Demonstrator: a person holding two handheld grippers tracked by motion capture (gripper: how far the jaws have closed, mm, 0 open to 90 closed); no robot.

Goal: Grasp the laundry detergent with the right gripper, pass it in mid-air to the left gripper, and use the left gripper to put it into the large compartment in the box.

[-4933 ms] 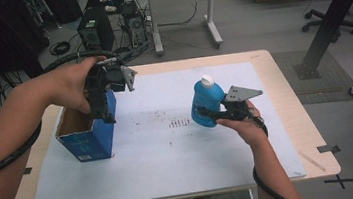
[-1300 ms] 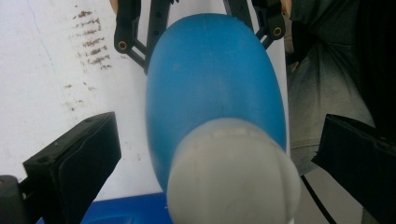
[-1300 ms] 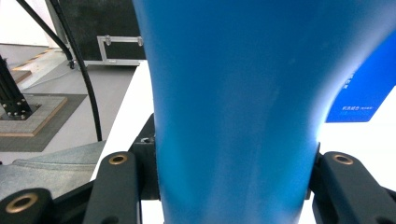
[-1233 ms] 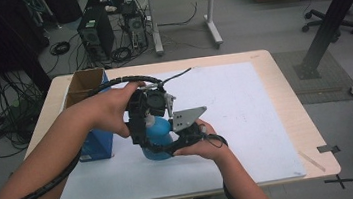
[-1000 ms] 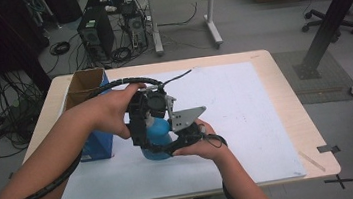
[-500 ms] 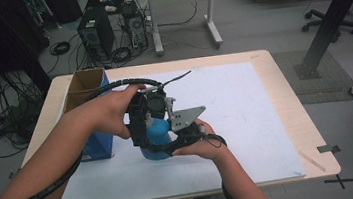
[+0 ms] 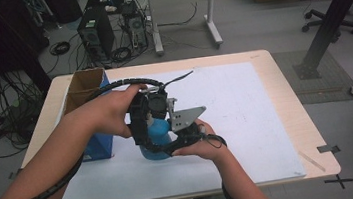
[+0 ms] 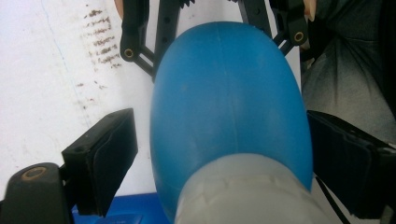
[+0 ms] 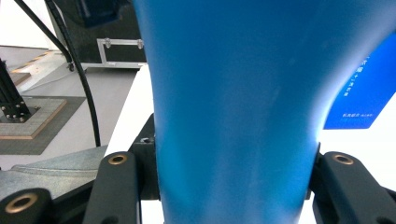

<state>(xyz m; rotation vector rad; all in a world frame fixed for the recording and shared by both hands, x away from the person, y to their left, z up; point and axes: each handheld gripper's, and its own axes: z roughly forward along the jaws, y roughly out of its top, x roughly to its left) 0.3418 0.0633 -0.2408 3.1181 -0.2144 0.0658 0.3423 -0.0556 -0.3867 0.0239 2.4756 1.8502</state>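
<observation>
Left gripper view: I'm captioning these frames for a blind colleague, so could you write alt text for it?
A blue bottle with a pale grey cap sits between the left claw's two black pads, which stand a little off its sides. Beyond it, the right claw grips the bottle's far end over a white sheet.

- The blue plastic bottle (image 9: pixel 233 107) takes up most of the frame. It's upright, wide at the top and pinched in lower down.
- The right gripper (image 9: pixel 233 186) has its two black jaws pressed against either side of that narrow part, so the bottle sits clamped between them. Brass pivot pins show on the jaw arms.
- On the right there's a blue box (image 9: pixel 369 84) with small white print, just behind the bottle.
- A black cable (image 9: pixel 79 60) runs down on the left over the white table sheet (image 9: pixel 126 116).
- Farther left there's grey floor and a black post base (image 9: pixel 14 107) bolted to a plate.
</observation>
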